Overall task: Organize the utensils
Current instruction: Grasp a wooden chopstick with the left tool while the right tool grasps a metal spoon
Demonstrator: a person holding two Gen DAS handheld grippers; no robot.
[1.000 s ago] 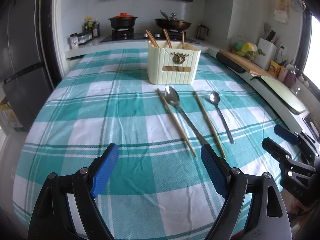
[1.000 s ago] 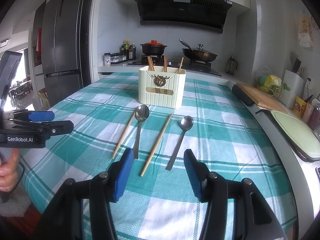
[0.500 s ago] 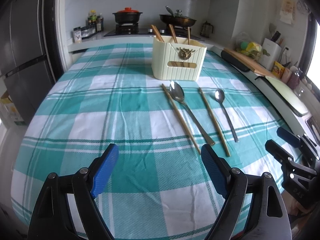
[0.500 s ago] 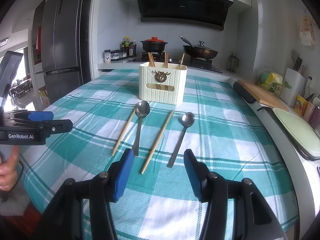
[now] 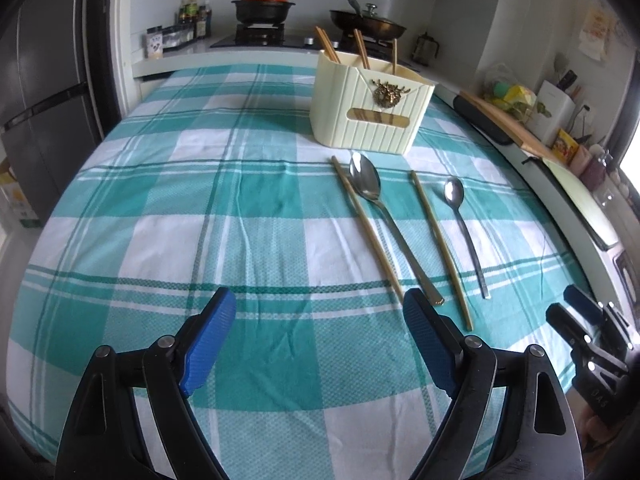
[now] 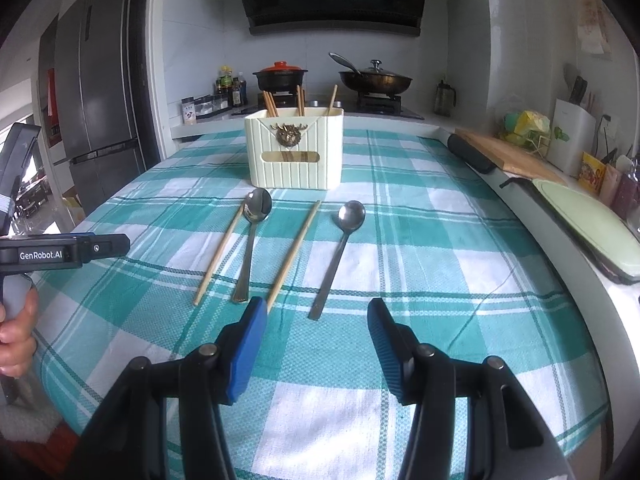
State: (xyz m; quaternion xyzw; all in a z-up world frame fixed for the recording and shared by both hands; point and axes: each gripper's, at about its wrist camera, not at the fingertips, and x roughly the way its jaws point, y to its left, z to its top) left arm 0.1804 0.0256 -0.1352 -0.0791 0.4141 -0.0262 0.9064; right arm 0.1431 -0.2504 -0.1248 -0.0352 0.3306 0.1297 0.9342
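Fingers (image 5: 214,336) of both grippers spread, empty, above the tablecloth (image 5: 248,200) before spoons (image 6: 256,240) and chopsticks (image 6: 294,254).

Left black two-finger gripper with blue ribbed pads (image 5: 318,330): jaws spread wide, nothing between them, held low and level. Right black gripper with blue pads (image 6: 316,336): likewise wide apart, empty. Bare left hand (image 6: 16,330) grips the handle, apparently loosely.

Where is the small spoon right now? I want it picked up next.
In the right wrist view, the small spoon lies on the tablecloth, rightmost of the loose utensils, beside a chopstick, before the holder.
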